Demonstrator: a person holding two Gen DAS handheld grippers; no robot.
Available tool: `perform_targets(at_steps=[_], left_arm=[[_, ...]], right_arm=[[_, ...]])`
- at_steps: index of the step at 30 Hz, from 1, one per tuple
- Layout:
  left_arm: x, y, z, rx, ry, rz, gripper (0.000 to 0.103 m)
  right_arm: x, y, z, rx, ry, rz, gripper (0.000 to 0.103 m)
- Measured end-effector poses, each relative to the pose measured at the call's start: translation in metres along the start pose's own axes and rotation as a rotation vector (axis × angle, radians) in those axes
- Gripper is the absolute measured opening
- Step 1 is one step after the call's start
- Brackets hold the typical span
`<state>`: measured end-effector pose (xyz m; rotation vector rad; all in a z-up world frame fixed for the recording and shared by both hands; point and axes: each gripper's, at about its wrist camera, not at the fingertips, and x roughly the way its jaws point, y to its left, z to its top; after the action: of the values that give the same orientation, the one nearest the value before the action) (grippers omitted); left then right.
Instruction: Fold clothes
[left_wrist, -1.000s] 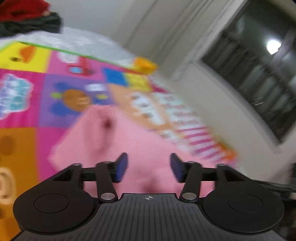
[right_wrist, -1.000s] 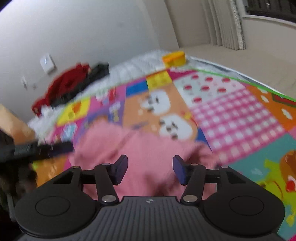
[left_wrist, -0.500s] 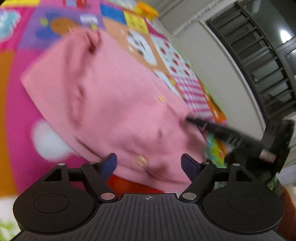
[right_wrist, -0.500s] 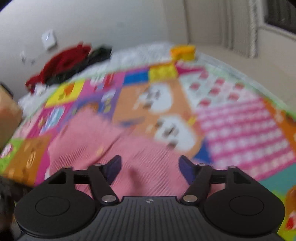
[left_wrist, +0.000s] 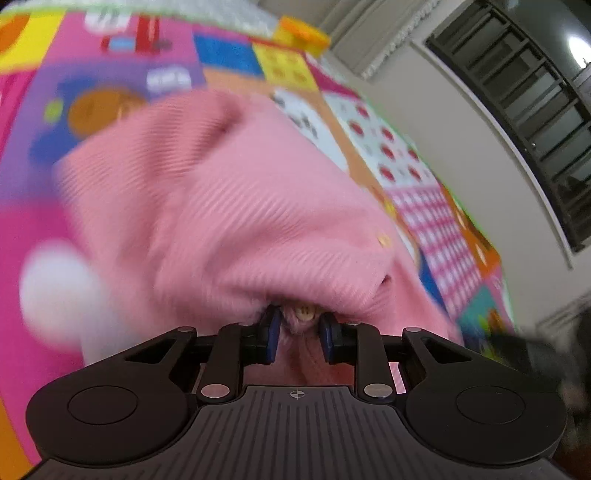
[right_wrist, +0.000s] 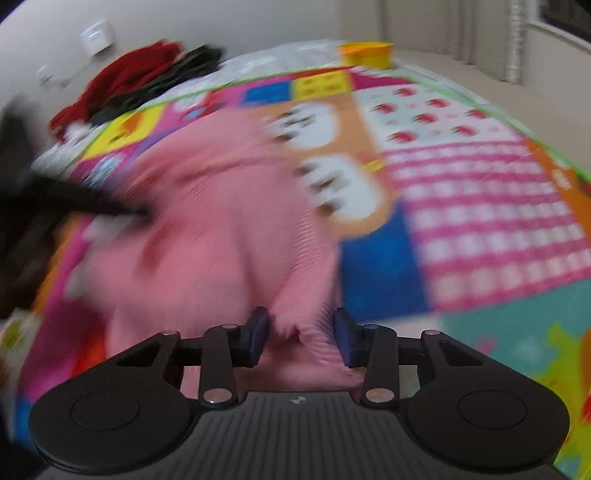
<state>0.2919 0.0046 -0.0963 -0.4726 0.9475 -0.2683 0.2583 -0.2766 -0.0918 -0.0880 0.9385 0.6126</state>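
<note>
Claws first: the left claw (left_wrist: 297, 334) has just been closing, and its blue pads (left_wrist: 272, 334) now squeeze a bunched edge of the pink sweater (left_wrist: 229, 206), with a pale button (left_wrist: 305, 313) peeking out between them. The right claw (right_wrist: 301, 338) has just been closing too. A fold of the same pink sweater (right_wrist: 221, 236) sits between its pads (right_wrist: 258, 334), but the cloth is blurry there and I cannot tell if the pads press on it.

The sweater is ribbed and lies spread on a bright play mat (right_wrist: 480, 221) with squares of many colors. Another small button (left_wrist: 384, 240) shows on the sweater near its right edge. At the far end of the mat sits a yellow and orange toy (right_wrist: 365, 53). By the wall lies a heap of red and dark clothes (right_wrist: 140, 81). A dark window with bars (left_wrist: 517, 110) is off to the right in the left wrist view.
</note>
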Motion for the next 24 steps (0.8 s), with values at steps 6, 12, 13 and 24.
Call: perform_targets(at_steps=[6,12,13,24], left_arm=[[-0.018,0.023,0.020,-0.078,-0.075,0.052,0.048],[-0.040,0.019,-0.023,0.026,0.001,0.140,0.065],[-0.040,0.016,-0.031,0.049,-0.005,0.157,0.065],[-0.040,0.009,-0.050,0.127,-0.030,0.181,0.079]], right_arm=[[-0.017,0.049,-0.010,-0.087,0.023,0.126,0.046],[-0.043,0.027,0.015,0.042,-0.124,0.101,0.057],[-0.046,0.023,0.019,0.065,-0.151,0.082,0.062],[0.017,0.026,0.025,0.078,-0.194,-0.065,0.082]])
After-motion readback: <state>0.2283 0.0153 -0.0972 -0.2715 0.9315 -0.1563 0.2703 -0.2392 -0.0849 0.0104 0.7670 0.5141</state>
